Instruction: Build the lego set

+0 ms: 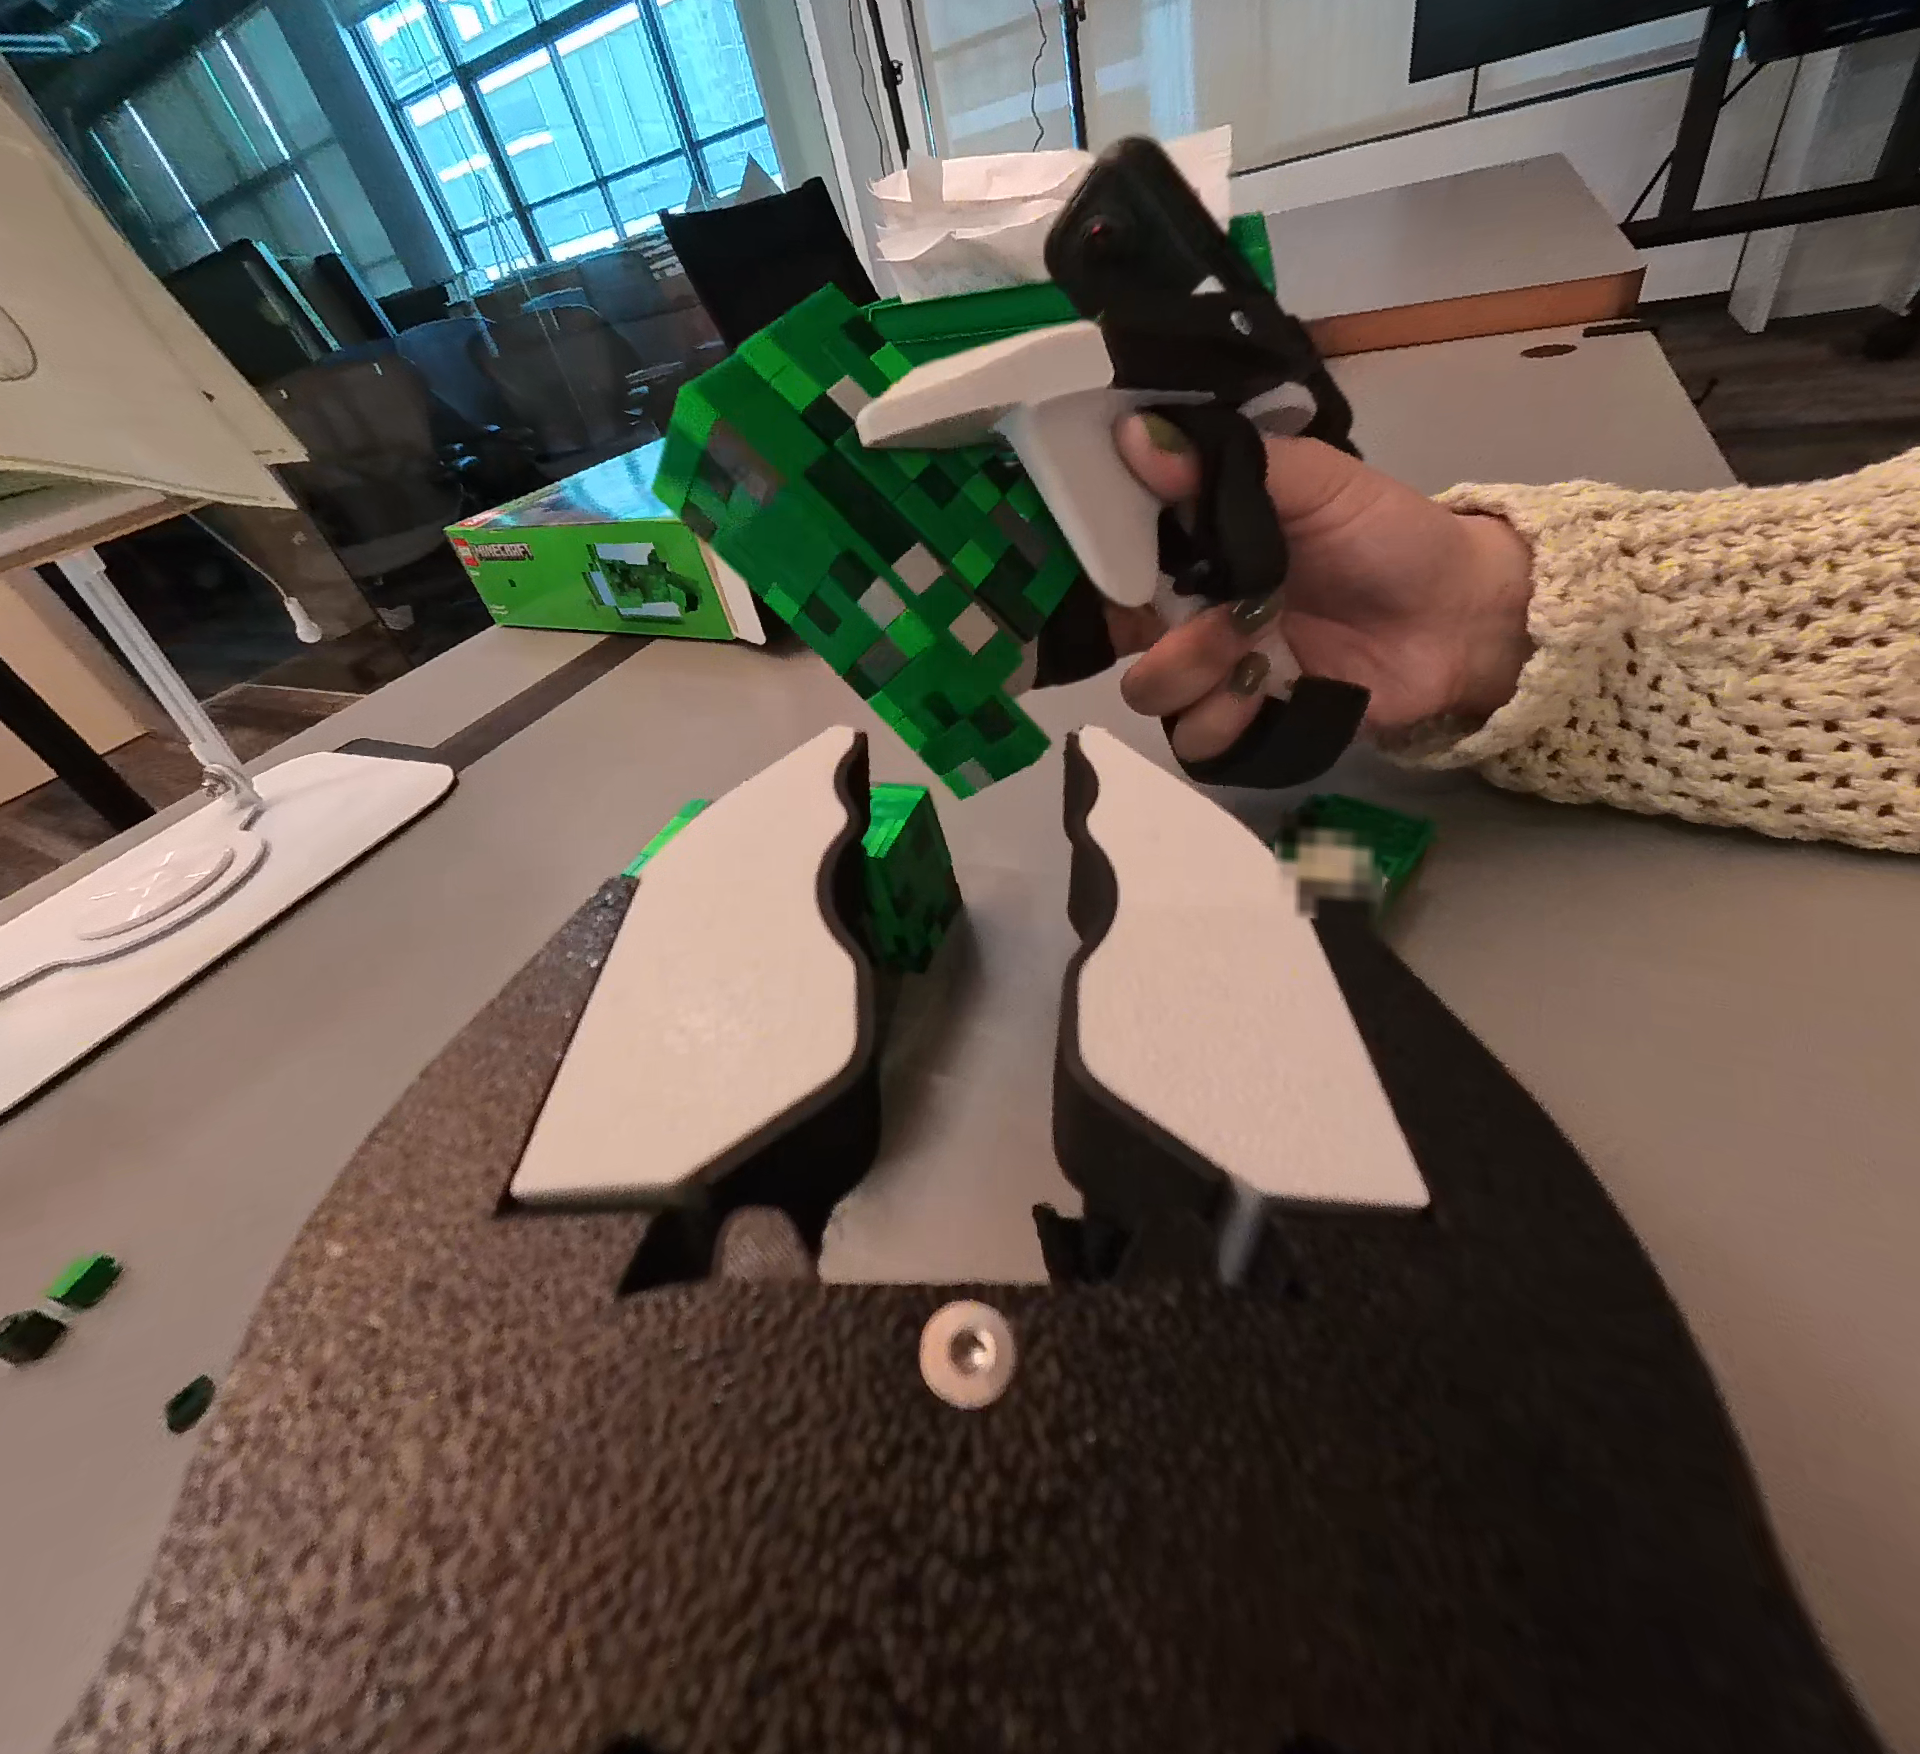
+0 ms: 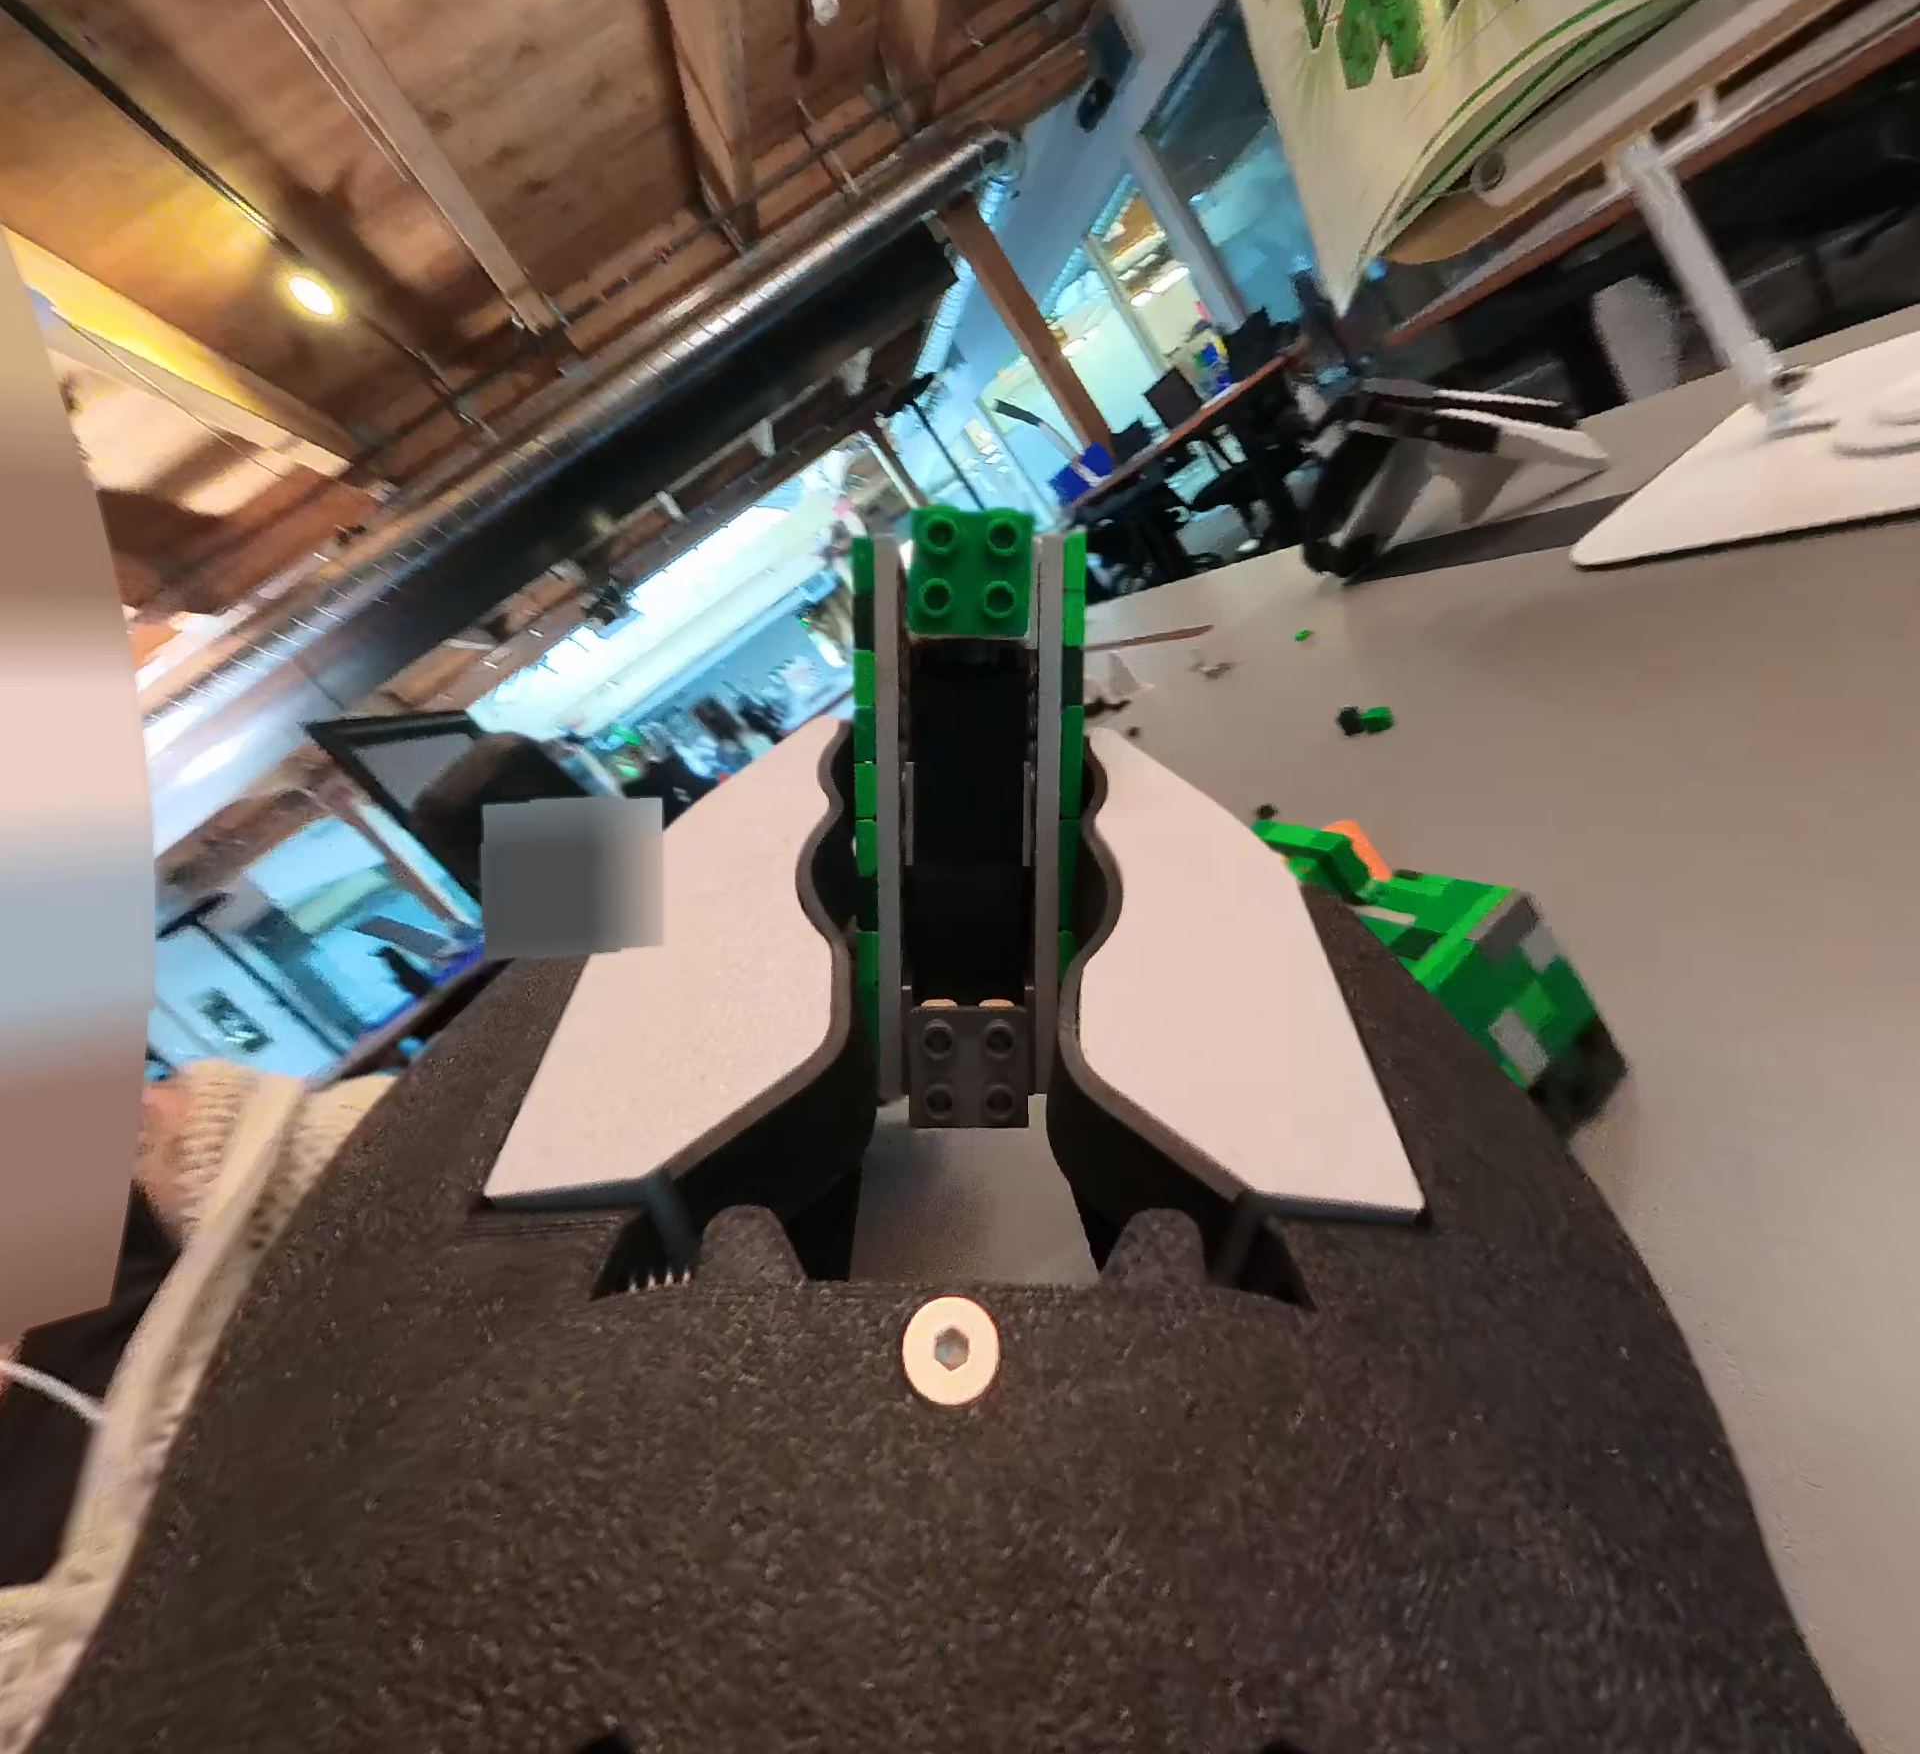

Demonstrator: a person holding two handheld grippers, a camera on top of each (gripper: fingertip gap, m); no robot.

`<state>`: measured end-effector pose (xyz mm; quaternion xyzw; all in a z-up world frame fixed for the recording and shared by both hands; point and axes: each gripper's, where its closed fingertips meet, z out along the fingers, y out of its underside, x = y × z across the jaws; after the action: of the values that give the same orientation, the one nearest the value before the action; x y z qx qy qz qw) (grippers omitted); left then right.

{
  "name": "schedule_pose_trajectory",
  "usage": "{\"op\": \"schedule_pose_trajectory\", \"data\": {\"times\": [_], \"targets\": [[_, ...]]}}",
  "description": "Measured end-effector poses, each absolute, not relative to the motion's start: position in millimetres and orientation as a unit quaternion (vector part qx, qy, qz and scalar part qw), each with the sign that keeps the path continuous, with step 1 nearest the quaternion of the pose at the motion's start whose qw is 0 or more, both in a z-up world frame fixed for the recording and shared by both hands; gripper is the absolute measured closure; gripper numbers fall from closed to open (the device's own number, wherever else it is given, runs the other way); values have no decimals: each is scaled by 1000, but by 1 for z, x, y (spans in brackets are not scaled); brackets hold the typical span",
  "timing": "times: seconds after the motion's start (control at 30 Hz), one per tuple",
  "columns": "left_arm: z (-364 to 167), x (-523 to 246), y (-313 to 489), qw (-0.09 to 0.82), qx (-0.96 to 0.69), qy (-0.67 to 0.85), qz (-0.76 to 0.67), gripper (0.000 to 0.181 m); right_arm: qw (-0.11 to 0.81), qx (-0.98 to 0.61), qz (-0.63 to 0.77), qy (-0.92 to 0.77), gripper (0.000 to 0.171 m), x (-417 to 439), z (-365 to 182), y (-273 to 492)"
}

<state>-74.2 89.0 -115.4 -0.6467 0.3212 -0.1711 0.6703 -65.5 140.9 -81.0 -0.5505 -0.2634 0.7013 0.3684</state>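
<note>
Grey table [image 1: 1558, 1029], office windows [image 1: 561, 94] behind; right gripper [image 2: 966, 831] clamps green lego body [image 2: 968, 769].

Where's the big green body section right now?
The big green body section is off the table, clamped in the right gripper, above and just beyond the open left gripper in the left wrist view.

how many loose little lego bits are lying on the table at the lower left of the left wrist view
3: a bright green piece, a dark green piece just below and left of it, and another dark piece nearer the left gripper body. More may be hidden behind that gripper.
</note>
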Motion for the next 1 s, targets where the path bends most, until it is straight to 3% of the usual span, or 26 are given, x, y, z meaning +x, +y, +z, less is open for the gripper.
{"op": "schedule_pose_trajectory", "data": {"times": [0.2, 0.43, 0.67, 1.0], "targets": [[-114, -74, 88, 673, -643, 323, -169, 146, 282, -501, 793, -202, 134, -58, -70, 141], [-115, -74, 88, 672, -644, 325, -169, 147, 267, -489, 806, -199, 134, -57, -67, 139], [-113, -76, 91, 680, -644, 316, -155, 145, 324, -517, 757, -234, 134, -62, -72, 139], [-110, -73, 101, 721, -618, 311, 36, 126, 393, -518, 715, -256, 135, -69, -74, 134]]}}
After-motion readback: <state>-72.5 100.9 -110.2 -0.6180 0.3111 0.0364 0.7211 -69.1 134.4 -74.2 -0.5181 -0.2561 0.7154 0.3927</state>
